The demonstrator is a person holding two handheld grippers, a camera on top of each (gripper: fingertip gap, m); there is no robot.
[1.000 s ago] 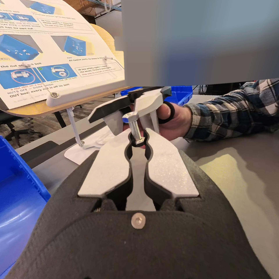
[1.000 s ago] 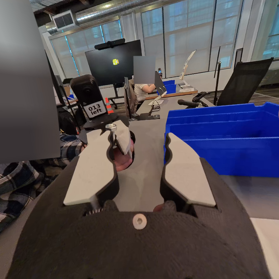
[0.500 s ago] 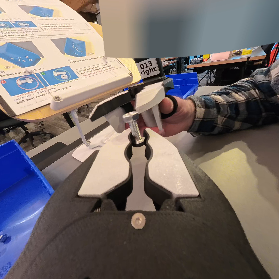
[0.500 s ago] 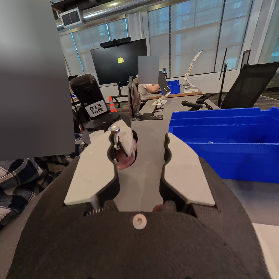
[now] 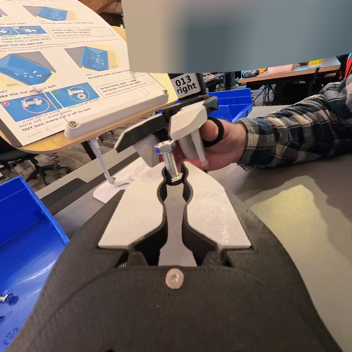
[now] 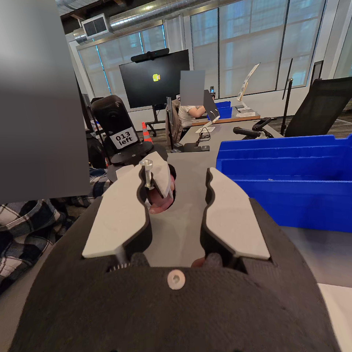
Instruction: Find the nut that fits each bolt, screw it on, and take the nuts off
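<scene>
One silver bolt [image 5: 167, 162] stands near the middle of the left wrist view, head up and a bit tilted. A nut [image 5: 176, 178] sits at its lower end. The left gripper [image 5: 174, 178] is closed narrow on that nut, with its white fingers [image 5: 207, 205] pressing from both sides. In the right wrist view the same bolt [image 6: 147, 175] shows small, left of the middle, with the left gripper's tips around its lower end.

The right gripper [image 6: 175, 182] is wide open with nothing in it. Its left finger [image 6: 122, 205] is just beside the bolt, and its right finger [image 6: 228, 207] is well apart from it.

Writing shows in both views, but I leave the words out. A white sticker [image 5: 185, 85] sits on the right gripper's black post, above the bolt. Another white sticker [image 6: 123, 138] sits on the black camera of the left gripper. A printed sheet [image 5: 57, 62] with blue pictures fills the upper left of the left wrist view.

Only the left wrist view shows that sheet, a hand [image 5: 222, 144] in a plaid sleeve [image 5: 297, 129], and a blue bin [image 5: 24, 238] at the left edge with small parts at the bottom left. Only the right wrist view shows a big blue bin [image 6: 285, 181] at the right, a dark screen [image 6: 154, 80], big windows [image 6: 247, 47] and an orange cone [image 6: 145, 132].
</scene>
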